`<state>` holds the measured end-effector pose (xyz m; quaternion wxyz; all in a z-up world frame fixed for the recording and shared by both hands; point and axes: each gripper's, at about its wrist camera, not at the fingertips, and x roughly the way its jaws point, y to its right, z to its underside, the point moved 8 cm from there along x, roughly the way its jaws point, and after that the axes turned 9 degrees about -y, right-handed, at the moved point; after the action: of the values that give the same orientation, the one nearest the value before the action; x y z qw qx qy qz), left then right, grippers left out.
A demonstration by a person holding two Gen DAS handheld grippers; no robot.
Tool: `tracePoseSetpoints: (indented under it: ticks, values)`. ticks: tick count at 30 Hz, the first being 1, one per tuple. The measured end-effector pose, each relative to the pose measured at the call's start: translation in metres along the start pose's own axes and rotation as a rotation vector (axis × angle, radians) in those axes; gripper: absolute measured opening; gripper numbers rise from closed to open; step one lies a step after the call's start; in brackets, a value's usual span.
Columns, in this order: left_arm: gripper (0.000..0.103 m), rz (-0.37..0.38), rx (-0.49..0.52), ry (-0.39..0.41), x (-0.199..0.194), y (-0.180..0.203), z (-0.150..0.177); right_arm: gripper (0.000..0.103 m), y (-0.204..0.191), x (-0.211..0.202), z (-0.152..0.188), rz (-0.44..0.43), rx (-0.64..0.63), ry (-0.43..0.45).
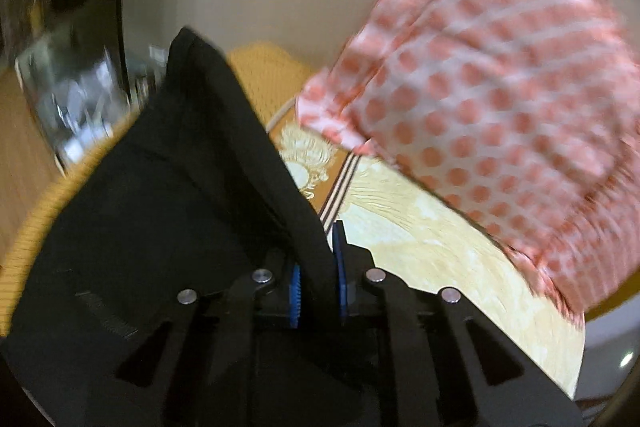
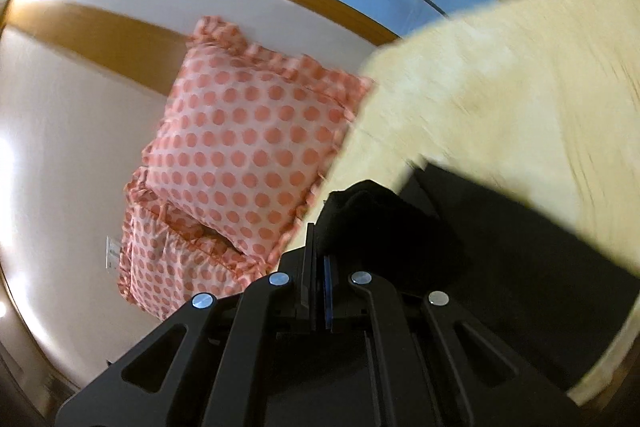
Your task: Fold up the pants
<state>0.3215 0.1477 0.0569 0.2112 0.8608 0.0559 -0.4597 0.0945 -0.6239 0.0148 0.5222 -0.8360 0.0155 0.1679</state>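
The black pants (image 1: pixel 168 195) hang lifted above the bed, blurred by motion. My left gripper (image 1: pixel 318 259) is shut on a fold of the pants, with black cloth pinched between the blue pads and draping to the left. My right gripper (image 2: pixel 318 259) is shut on another bunched edge of the pants (image 2: pixel 460 239), which trail down to the right over the bedspread. How the rest of the pants lies is hidden.
A cream and yellow patterned bedspread (image 1: pixel 432 255) covers the bed (image 2: pixel 500 87). Pink polka-dot pillows (image 1: pixel 500 87) (image 2: pixel 248 147) lie at its head. A mustard knitted cloth (image 1: pixel 268 75) lies behind the pants. A wooden headboard (image 2: pixel 100 39), window and white wall stand beyond.
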Motion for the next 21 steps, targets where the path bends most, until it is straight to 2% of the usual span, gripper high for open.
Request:
tracePoseSetpoints:
  ticks: [2,5,6,7,9,11,13,15,16,21]
  values:
    - [0.013,0.002,0.027,0.07,-0.04,-0.008,0.025,0.003,-0.01,-0.013,-0.006,-0.009,-0.032,0.027]
    - [0.015,0.013,0.012,0.123,-0.085,-0.042,0.092,0.003,0.006,-0.026,-0.002,0.063,-0.031,0.023]
    - [0.015,0.009,-0.016,0.111,-0.089,-0.058,0.124,0.003,0.022,-0.027,0.006,0.117,-0.009,-0.001]
    - [0.015,0.005,-0.036,0.097,-0.088,-0.068,0.142,0.003,0.036,-0.027,0.013,0.149,0.017,-0.019]
    - [0.015,-0.012,-0.089,0.05,-0.075,-0.093,0.188,0.003,0.057,-0.027,0.023,0.172,0.074,-0.041]
    - [0.014,-0.018,-0.133,0.019,-0.067,-0.105,0.214,0.003,0.074,-0.027,0.033,0.182,0.127,-0.055]
    - [0.014,0.011,-0.17,0.024,-0.066,-0.115,0.225,0.003,0.079,-0.027,0.037,0.196,0.132,-0.059]
    - [0.015,0.031,-0.184,0.032,-0.067,-0.116,0.224,0.003,0.079,-0.029,0.037,0.192,0.132,-0.059]
    - [0.019,0.034,-0.183,0.041,-0.069,-0.114,0.221,0.003,0.078,-0.028,0.037,0.191,0.131,-0.058]
    - [0.021,0.044,-0.166,0.06,-0.071,-0.11,0.215,0.003,0.08,-0.02,0.033,0.227,0.148,-0.095]
